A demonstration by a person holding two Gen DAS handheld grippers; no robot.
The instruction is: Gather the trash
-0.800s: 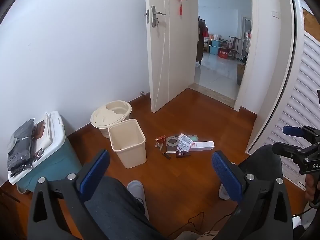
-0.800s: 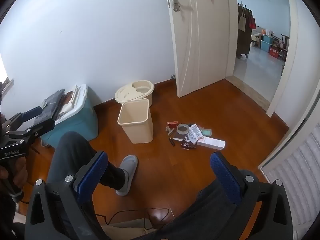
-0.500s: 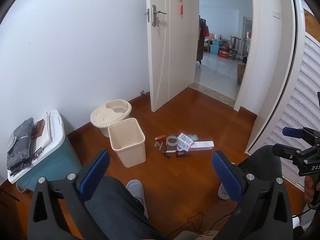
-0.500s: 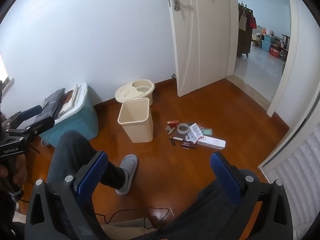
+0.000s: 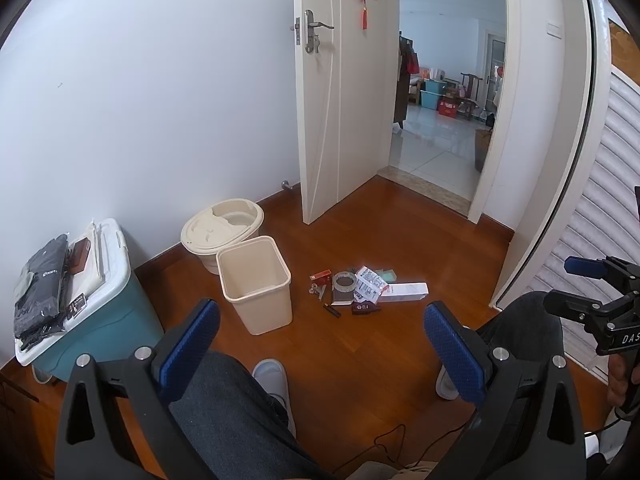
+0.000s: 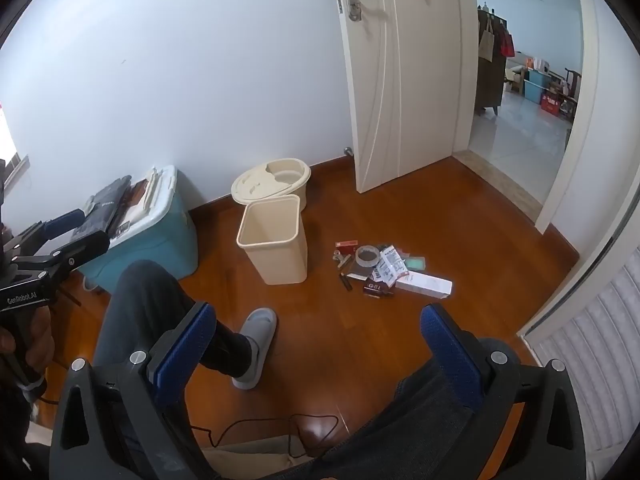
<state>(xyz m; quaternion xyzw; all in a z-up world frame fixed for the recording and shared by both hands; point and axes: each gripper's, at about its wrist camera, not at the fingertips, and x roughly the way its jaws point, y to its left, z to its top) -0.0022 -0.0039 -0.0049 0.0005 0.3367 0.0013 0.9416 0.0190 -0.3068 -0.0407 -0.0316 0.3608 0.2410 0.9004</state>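
Both your left claw (image 5: 322, 334) and right claw (image 6: 316, 336) gape wide, holding nothing. Your knees and a slipper (image 6: 256, 346) lie between them and the trash (image 6: 384, 266) beside the bin (image 6: 276, 238).

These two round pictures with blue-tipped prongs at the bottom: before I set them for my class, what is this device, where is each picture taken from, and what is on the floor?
A seated person holds a two-finger gripper in each hand; each carries a fisheye camera looking along its fingers. The left gripper films one picture, the right gripper the other. Both are open and hold nothing. On the wooden floor stands an empty beige bin, with scattered trash beside it: a tape roll, a long white box, wrappers and small bits. A teal storage box stands by the wall.
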